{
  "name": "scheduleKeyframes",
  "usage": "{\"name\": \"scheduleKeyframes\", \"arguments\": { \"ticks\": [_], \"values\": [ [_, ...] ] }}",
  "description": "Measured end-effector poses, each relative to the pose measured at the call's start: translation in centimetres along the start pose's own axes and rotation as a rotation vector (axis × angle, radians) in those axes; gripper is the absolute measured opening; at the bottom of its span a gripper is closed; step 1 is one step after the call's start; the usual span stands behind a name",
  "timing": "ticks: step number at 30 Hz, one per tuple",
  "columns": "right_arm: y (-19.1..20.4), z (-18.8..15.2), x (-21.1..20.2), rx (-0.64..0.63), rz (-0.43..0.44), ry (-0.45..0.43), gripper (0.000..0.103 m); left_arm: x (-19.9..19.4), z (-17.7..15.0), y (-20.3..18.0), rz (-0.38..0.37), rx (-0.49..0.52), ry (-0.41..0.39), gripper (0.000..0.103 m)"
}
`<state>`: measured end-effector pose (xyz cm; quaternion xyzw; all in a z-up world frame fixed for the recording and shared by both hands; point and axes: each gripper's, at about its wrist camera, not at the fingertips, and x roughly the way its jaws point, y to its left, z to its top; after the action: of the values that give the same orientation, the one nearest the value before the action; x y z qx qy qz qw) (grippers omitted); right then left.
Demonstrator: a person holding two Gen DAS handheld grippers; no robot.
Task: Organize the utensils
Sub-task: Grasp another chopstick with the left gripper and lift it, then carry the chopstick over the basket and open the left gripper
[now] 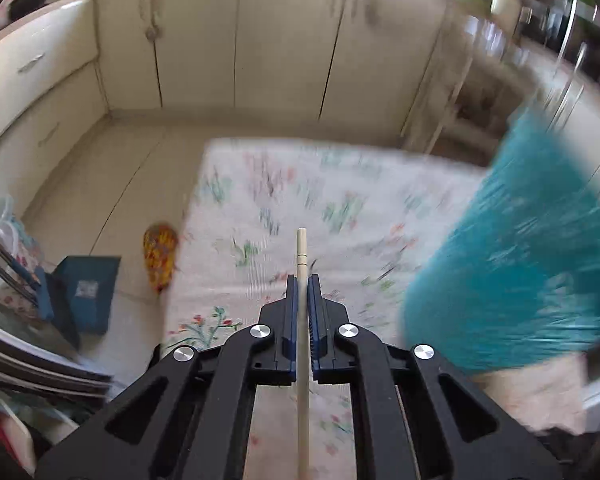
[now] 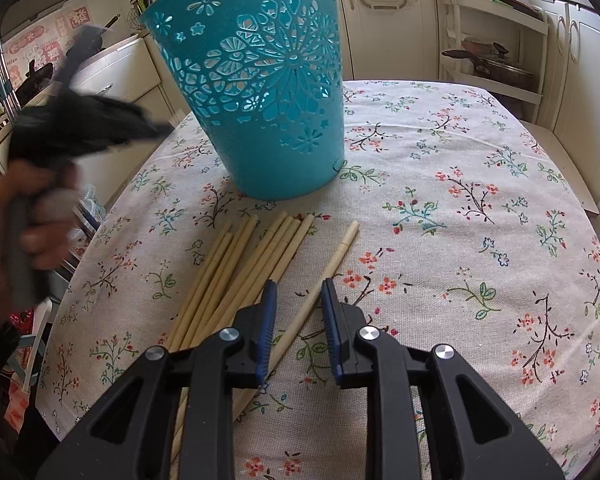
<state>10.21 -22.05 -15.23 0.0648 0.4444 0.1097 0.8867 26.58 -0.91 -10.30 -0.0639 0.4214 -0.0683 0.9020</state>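
Observation:
My left gripper (image 1: 303,280) is shut on a single pale wooden chopstick (image 1: 302,248), whose tip sticks out past the pads above the floral tablecloth (image 1: 260,200). The teal cut-out basket (image 1: 520,260) is a blur to its right. In the right wrist view the basket (image 2: 260,120) stands upright at the back of the table, with several chopsticks (image 2: 236,272) lying in a loose bundle in front of it. One separate chopstick (image 2: 340,252) lies beside them and runs under my right gripper (image 2: 299,284), which hovers open just above it. A person's hand (image 2: 40,208) holds the blurred left gripper at the far left.
The tablecloth (image 2: 460,200) covers a table whose far and right edges are close to cream cabinets. A white rack with pans (image 2: 496,68) stands behind it. On the floor to the left are a blue box (image 1: 88,292) and an orange patterned object (image 1: 160,256).

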Motion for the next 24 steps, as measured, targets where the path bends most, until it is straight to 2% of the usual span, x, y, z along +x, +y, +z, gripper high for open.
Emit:
{"name": "scheduleKeyframes", "arguments": {
  "ticks": [1,3,6,9,12,14,16,20,24],
  "values": [
    [0.0,0.0,0.0,-0.001,-0.001,0.0,0.024,-3.1,0.4,-0.1,-0.045,-0.016,-0.085,0.005],
    [0.1,0.1,0.1,-0.006,-0.004,0.0,0.025,-6.9,1.4,-0.8,-0.097,-0.027,-0.198,0.005],
    [0.4,-0.1,0.0,-0.013,-0.009,-0.001,0.025,-12.9,3.8,-3.2,-0.18,-0.035,-0.428,0.005],
    [0.4,-0.1,0.0,-0.012,-0.008,-0.001,0.026,-15.0,5.9,-5.8,-0.214,-0.066,-0.56,0.005],
    [0.4,-0.1,0.0,-0.01,-0.005,-0.002,0.026,-14.8,7.3,-7.9,-0.218,-0.104,-0.621,0.005],
    [0.3,-0.1,-0.1,-0.008,-0.001,-0.002,0.026,-13.9,8.1,-9.2,-0.188,-0.133,-0.67,0.005],
    [0.3,-0.1,-0.1,-0.005,0.003,-0.001,0.026,-12.4,8.4,-10.0,-0.153,-0.151,-0.682,0.005],
    [0.0,-0.1,-0.1,0.002,0.013,-0.001,0.026,-8.6,8.3,-11.2,-0.102,-0.12,-0.596,0.005],
    [-0.1,0.0,0.0,0.004,0.016,-0.001,0.027,-8.3,6.6,-10.5,-0.082,-0.082,-0.566,0.005]
  ]
}}
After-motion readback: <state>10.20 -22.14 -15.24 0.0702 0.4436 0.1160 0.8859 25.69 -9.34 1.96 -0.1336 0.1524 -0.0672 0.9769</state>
